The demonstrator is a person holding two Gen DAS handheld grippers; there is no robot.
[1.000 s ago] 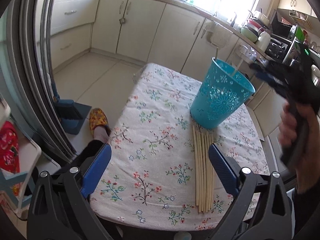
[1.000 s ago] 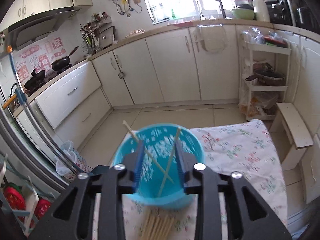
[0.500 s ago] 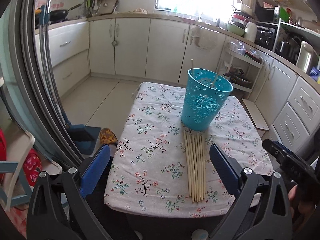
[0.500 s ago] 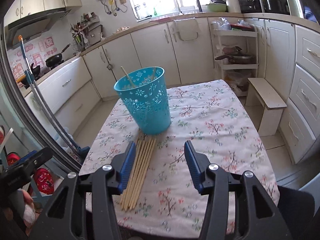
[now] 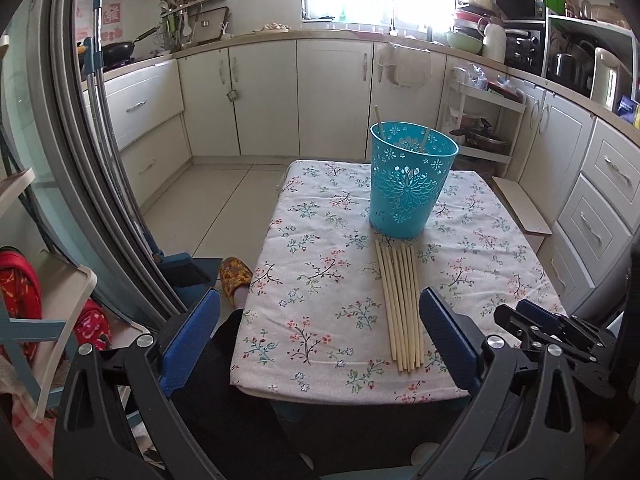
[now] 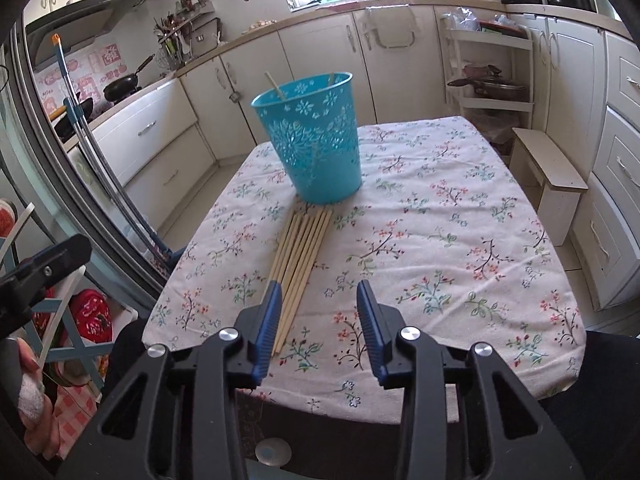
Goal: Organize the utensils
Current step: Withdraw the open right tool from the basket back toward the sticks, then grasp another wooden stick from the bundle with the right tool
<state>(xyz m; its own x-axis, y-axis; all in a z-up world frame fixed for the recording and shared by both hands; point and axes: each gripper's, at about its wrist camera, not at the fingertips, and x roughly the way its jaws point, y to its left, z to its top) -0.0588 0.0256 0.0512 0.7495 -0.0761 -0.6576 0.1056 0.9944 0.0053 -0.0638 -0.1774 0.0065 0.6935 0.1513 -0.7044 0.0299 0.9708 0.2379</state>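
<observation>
Your right claw (image 6: 317,322) is narrowing with nothing between its jaws, hovering at the near ends of the chopsticks (image 6: 301,250) lying on the counter (image 6: 460,240) before the blue basket (image 6: 312,140). Your left claw (image 5: 320,344) gapes, empty. Pinch carelessly and you grab several sticks, or scatter the row.

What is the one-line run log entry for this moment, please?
left gripper: open, empty | right gripper: closing, empty | chopsticks: on tablecloth | blue basket: two chopsticks inside

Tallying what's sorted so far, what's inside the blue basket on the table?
Two chopstick tips poke above the rim of the blue basket, one at each side. Its patterned wall hides their lower ends and the bottom, so anything else inside cannot be seen.
</observation>
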